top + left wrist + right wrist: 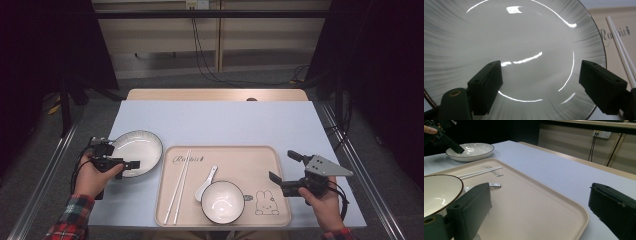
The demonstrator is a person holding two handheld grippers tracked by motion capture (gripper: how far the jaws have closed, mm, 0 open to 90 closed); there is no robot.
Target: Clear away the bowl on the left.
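Now | left hand-held gripper [134, 164] released over plate [142, 142] | right hand-held gripper [283, 166] released beside tray [280, 210]

Open jaws hover over white plate [519, 37].

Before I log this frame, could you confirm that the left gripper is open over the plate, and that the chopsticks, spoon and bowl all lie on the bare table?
Not quite: the chopsticks, spoon and bowl lie on the beige tray, as the high view shows. The left gripper is indeed open over the plate.
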